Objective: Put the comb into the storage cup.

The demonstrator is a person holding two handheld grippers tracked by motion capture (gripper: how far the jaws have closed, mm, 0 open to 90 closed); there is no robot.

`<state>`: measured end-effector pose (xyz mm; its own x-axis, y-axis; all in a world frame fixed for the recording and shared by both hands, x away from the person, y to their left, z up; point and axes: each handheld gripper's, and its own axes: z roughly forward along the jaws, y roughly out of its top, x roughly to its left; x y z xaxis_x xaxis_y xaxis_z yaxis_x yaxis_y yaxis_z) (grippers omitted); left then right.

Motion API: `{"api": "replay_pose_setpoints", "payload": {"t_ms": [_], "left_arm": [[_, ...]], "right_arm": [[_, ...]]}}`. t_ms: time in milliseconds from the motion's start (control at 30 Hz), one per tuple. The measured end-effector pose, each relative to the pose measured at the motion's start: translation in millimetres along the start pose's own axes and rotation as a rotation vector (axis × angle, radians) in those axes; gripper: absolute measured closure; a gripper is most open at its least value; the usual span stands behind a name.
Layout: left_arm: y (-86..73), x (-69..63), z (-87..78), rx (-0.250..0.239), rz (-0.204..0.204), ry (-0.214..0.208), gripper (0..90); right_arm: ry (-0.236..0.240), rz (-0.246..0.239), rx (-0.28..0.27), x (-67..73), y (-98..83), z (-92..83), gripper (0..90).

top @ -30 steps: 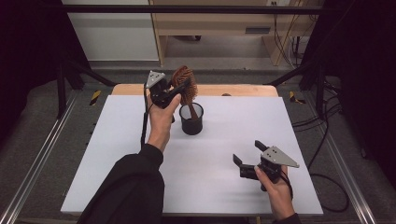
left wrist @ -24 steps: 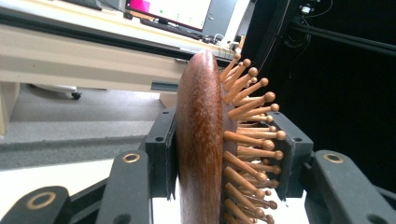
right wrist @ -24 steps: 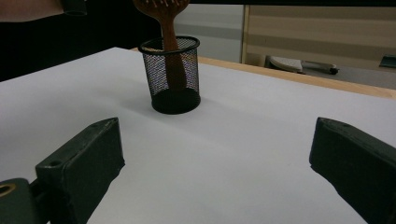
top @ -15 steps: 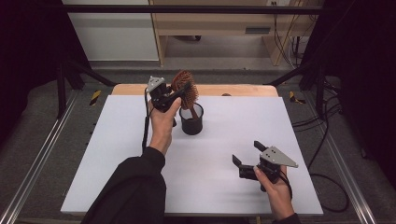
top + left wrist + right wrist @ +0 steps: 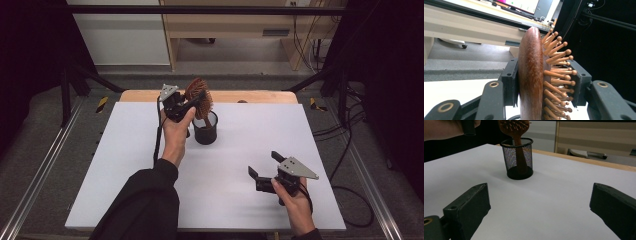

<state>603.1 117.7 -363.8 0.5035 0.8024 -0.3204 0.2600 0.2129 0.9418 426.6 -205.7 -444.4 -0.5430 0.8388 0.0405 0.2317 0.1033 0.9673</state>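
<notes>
jaws of the left gripper (image 5: 192, 106) clamp the wooden hairbrush (image 5: 199, 97) head, upper centre of the high view; its handle points straight down into the mesh cup (image 5: 205, 128) directly beneath. right gripper (image 5: 262, 169) jaws gape empty at lower right, well apart on the worktop (image 5: 125, 165).

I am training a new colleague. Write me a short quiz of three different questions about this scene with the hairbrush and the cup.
1. True or false: the left hand-held gripper is shut on the head of the wooden hairbrush.
2. Where is the brush handle? A) flat on the table B) inside the black mesh cup C) in the right hand-held gripper
3. Fill in: the right hand-held gripper's jaws are ___ and hold nothing.

Key: 1 true; 2 B; 3 open.
</notes>
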Motion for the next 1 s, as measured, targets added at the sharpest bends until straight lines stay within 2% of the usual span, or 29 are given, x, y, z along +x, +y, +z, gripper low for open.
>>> {"api": "replay_pose_setpoints", "payload": {"t_ms": [433, 800, 1000], "left_arm": [[-3.2, 6.1, 2.9, -0.005, -0.006, -0.016, 50.5], [-0.3, 17.3, -0.2, 0.027, 0.007, -0.031, 48.9], [1.7, 18.7, 0.5, 0.041, 0.008, -0.022, 47.9]], "right_arm": [[0.002, -0.002, 0.002, 0.0, -0.4, 0.4, 3.2], [-0.001, 0.000, 0.000, -0.4, -0.3, 0.0, 3.2], [0.008, 0.002, 0.009, -0.8, -1.2, 1.7, 3.1]]}}
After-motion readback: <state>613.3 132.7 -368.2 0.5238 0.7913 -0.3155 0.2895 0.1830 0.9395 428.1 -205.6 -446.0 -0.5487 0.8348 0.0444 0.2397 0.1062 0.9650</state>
